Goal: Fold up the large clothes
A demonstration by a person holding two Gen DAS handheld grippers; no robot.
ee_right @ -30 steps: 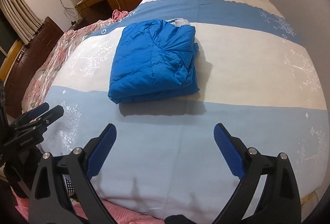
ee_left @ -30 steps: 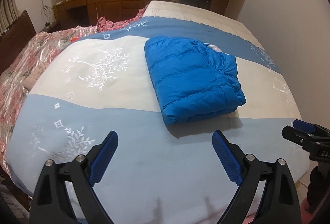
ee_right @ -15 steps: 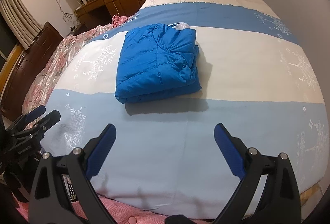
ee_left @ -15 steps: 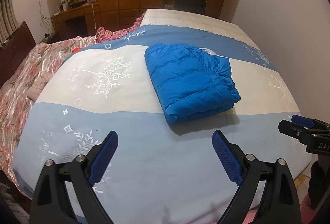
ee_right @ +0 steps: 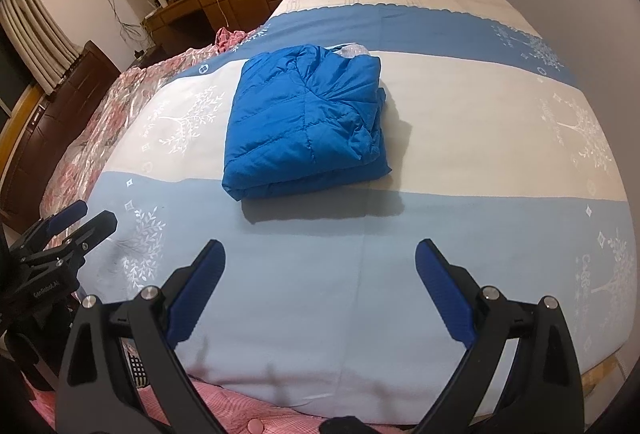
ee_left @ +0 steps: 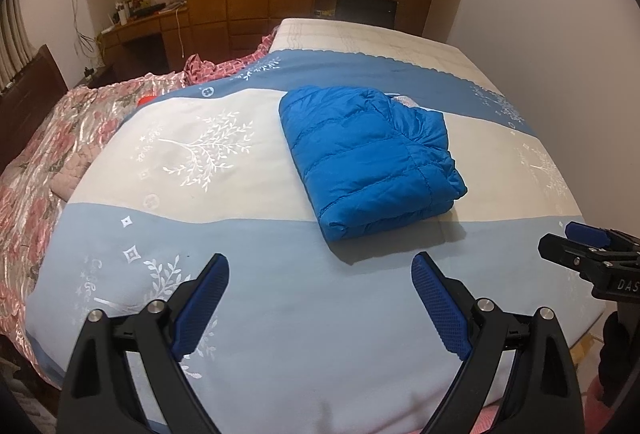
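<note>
Folded blue jacket (ee_left: 370,158) on bedspread (ee_left: 280,314) — left tongs (ee_right: 74,222) marked "GenRobot.AI".

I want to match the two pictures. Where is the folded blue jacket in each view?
Left wrist: blue jacket lies right of centre, on the bedspread's cream band.
Right wrist: blue jacket lies just left of centre, same band.
Shared landmark: the white tree print left of it.
</note>
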